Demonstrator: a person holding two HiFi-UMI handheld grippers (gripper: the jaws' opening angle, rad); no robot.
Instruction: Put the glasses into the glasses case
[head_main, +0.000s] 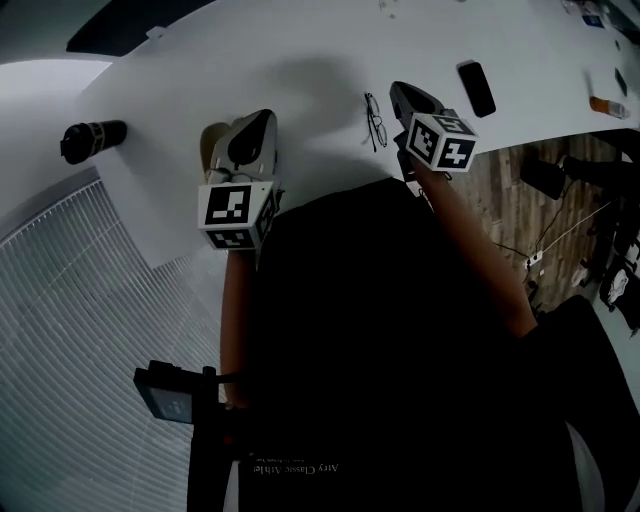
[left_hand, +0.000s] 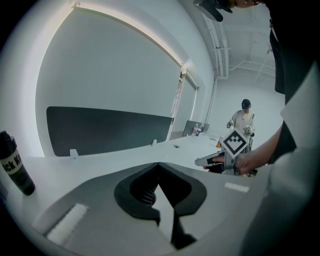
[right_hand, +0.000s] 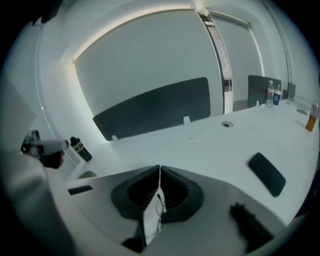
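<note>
Thin wire-framed glasses (head_main: 375, 120) lie folded on the white table (head_main: 310, 60), just left of my right gripper (head_main: 397, 90). In the right gripper view its jaws meet at the tip (right_hand: 159, 168) with nothing held, and the glasses (right_hand: 159, 207) show on the table through the slot beneath them. A flat black oblong that looks like the glasses case (head_main: 476, 88) (right_hand: 266, 173) lies to the right of that gripper. My left gripper (head_main: 266, 116) (left_hand: 158, 164) hovers further left, its jaws together and empty.
A dark bottle (head_main: 92, 138) (left_hand: 12, 165) sits at the table's left end. A beige oval thing (head_main: 208, 148) is partly hidden under the left gripper. Small items (head_main: 608, 106) lie at the far right. The table edge runs close to the person's body.
</note>
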